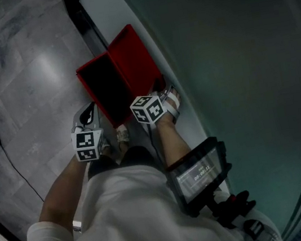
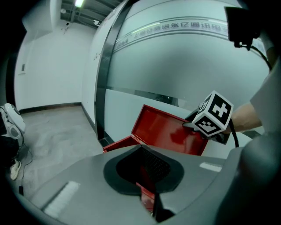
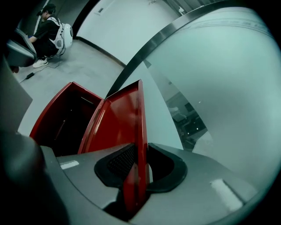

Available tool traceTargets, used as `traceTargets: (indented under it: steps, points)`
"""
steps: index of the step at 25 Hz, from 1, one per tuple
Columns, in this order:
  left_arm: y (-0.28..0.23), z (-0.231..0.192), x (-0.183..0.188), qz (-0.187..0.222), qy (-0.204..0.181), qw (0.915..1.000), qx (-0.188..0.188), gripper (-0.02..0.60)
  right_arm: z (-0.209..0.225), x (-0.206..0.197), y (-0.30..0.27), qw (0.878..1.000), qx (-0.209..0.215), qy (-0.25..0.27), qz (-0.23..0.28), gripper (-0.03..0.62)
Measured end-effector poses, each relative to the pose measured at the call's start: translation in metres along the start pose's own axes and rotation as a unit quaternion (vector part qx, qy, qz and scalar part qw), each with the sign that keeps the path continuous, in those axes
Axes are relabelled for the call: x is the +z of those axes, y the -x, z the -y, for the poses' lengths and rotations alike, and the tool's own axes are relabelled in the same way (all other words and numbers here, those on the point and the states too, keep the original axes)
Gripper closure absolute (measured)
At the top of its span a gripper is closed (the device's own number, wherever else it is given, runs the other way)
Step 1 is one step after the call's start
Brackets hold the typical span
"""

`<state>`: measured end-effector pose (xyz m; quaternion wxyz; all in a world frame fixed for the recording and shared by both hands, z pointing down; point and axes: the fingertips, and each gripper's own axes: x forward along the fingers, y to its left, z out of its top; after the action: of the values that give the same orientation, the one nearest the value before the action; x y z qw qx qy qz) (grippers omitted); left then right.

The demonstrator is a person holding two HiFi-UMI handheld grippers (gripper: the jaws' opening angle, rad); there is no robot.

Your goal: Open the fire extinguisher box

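Note:
The red fire extinguisher box (image 1: 101, 91) stands on the floor against the wall, its dark inside showing. Its lid (image 1: 138, 56) is swung up and leans toward the wall. My right gripper (image 1: 162, 86) is at the lid's near edge; in the right gripper view the thin lid edge (image 3: 141, 132) runs between the pads of the right gripper (image 3: 136, 176), which is shut on it. My left gripper (image 1: 91, 108) is at the box's left wall. In the left gripper view a red strip of the box rim (image 2: 117, 144) sits between the jaws of the left gripper (image 2: 147, 193).
A frosted glass wall (image 1: 229, 46) with a dark metal post (image 2: 102, 88) rises right behind the box. A black cable (image 1: 7, 152) trails over the grey floor at left. A person (image 3: 50, 28) sits on the floor far off. A small screen (image 1: 199, 174) hangs at my chest.

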<state>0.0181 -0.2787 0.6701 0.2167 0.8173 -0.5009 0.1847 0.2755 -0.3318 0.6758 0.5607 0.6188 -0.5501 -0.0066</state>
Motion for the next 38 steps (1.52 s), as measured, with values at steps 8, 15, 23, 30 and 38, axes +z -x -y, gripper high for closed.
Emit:
traceTargets:
  steps: [8,15,23,30,38]
  points:
    - [0.004,0.002,0.000,-0.002,0.000,1.0000,0.000,0.580,0.013,-0.015,-0.010,0.999,-0.034,0.012,-0.022,0.484]
    - [0.004,-0.005,0.001,-0.002,0.002,1.0000,0.000,0.580,0.015,-0.018,-0.013,0.998,-0.057,0.013,-0.029,0.479]
    - [0.007,-0.010,0.001,0.000,0.005,1.0000,0.002,0.580,0.016,-0.015,-0.014,0.997,-0.061,0.015,-0.033,0.476]
    - [0.022,-0.022,-0.010,0.006,0.005,1.0000,-0.002,0.580,-0.001,-0.009,0.005,0.998,-0.066,0.009,-0.018,0.437]
    - [0.052,-0.014,-0.009,0.028,-0.011,0.9995,-0.001,0.580,-0.001,-0.003,0.053,0.996,-0.076,-0.021,0.035,0.460]
